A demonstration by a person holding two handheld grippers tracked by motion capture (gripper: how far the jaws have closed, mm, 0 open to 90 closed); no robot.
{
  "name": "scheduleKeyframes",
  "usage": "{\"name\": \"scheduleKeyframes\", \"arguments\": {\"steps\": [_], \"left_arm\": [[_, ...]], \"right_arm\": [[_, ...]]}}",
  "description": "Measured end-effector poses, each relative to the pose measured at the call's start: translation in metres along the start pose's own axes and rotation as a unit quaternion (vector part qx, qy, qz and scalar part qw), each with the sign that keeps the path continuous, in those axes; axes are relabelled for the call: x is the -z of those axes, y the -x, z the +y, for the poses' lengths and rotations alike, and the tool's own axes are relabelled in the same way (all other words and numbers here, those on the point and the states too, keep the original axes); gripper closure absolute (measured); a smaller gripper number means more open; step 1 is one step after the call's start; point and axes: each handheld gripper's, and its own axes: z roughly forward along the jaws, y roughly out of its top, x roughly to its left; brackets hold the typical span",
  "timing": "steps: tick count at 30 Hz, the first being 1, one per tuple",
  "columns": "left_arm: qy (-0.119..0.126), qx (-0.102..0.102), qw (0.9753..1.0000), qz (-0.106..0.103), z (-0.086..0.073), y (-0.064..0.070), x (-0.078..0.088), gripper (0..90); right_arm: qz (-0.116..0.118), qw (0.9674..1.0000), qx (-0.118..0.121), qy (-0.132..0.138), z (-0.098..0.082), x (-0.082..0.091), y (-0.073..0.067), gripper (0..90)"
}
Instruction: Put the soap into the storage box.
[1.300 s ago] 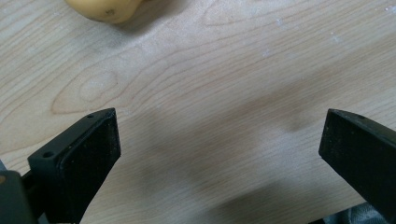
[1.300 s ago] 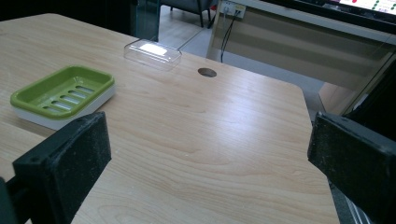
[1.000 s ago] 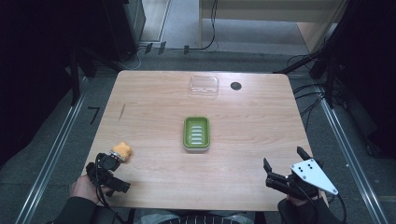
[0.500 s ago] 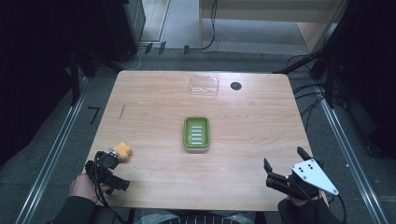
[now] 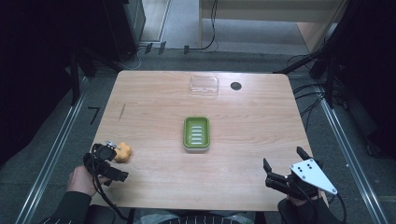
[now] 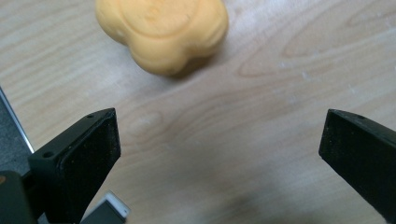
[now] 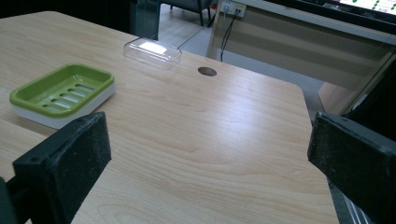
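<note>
An orange, lobed soap bar (image 5: 123,152) (image 6: 163,30) lies on the wooden table near its front left edge. My left gripper (image 5: 112,156) (image 6: 219,135) hovers just short of the bar, open, with only bare wood between its jaws. A green soap dish (image 5: 187,135) (image 7: 28,109) with a white base sits empty at the table's middle. My right gripper (image 5: 283,159) (image 7: 210,154) is at the front right, open and holding nothing, facing the dish from a distance.
A clear plastic lid (image 5: 204,86) (image 7: 152,51) rests at the back of the table, with a dark round hole (image 5: 236,86) (image 7: 207,71) to its right. Cables and dark equipment stand on the floor around the table.
My left gripper has crept slightly forward toward the soap bar. The right gripper, dish and lid have stayed put.
</note>
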Motion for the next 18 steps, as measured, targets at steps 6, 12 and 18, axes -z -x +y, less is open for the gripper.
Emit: {"name": "scheduleKeyframes", "arguments": {"steps": [6, 12, 18], "left_arm": [[0.003, -0.012, 0.9999, -0.006, 0.008, -0.003, 0.001, 0.0], [0.003, -0.022, 0.9997, -0.007, 0.014, -0.007, 0.0, 0.0], [0.004, -0.024, 0.9997, -0.01, 0.023, -0.012, -0.001, 0.0]], "right_arm": [[-0.001, 1.0, 0.001, -0.001, 0.0, 0.0, 0.0, 0.0], [-0.001, 1.0, 0.001, -0.001, 0.0, 0.0, 0.0, 0.0], [-0.001, 1.0, 0.001, -0.001, 0.0, 0.0, 0.0, 0.0]]}}
